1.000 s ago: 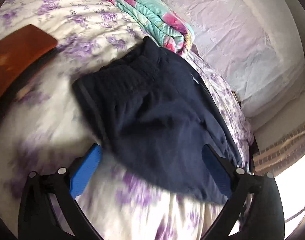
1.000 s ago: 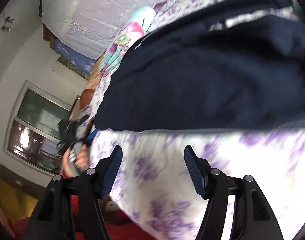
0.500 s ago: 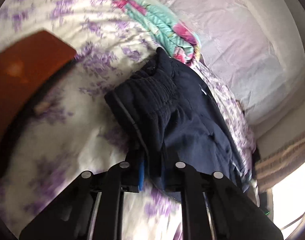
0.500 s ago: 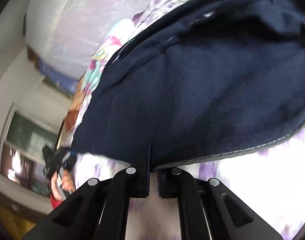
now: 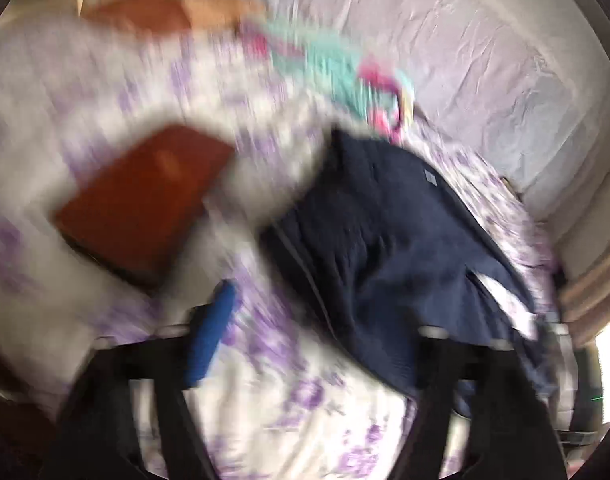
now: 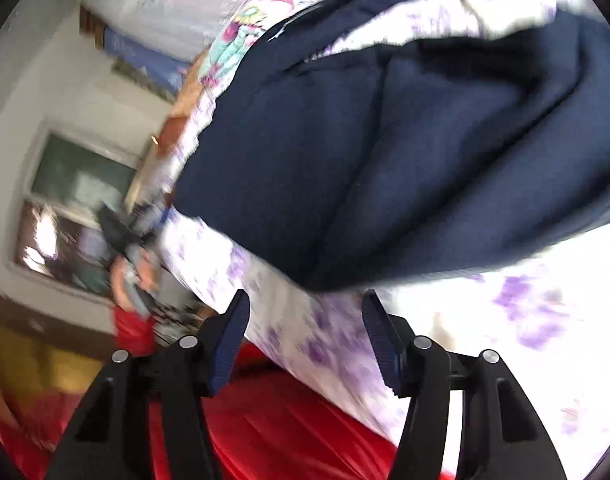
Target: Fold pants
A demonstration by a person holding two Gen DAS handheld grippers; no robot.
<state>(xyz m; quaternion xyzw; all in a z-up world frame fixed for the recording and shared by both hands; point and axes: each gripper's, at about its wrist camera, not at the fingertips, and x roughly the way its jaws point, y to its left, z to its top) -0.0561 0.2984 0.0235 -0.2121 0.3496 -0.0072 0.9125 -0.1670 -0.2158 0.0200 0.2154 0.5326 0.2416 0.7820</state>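
Blue pads line both claws, and both stand spread with nothing between them. The left claw (image 5: 317,344) hovers low over the bed (image 5: 289,408); its left pad shows clearly, while the right finger is blurred against dark cloth, so touch there cannot be told. Just past it, from twelve to three o'clock, lie the pants (image 5: 389,248), a navy heap bunched on the floral sheet. Farther out at ten o'clock sits a brown board (image 5: 141,208), and at twelve a folded teal quilt (image 5: 337,76).

The right claw (image 6: 305,336) hangs apart from the pants (image 6: 385,160), whose edge lies at twelve o'clock just beyond the fingertips.

The cloth looks soft, thick and limp, likely fleece: light, not slippery, and it will sag and crease wherever it is unsupported. I judge the best hold is a pinch on a doubled edge, the hem or the ribbed waistband, one claw at each corner so the fold stays square.
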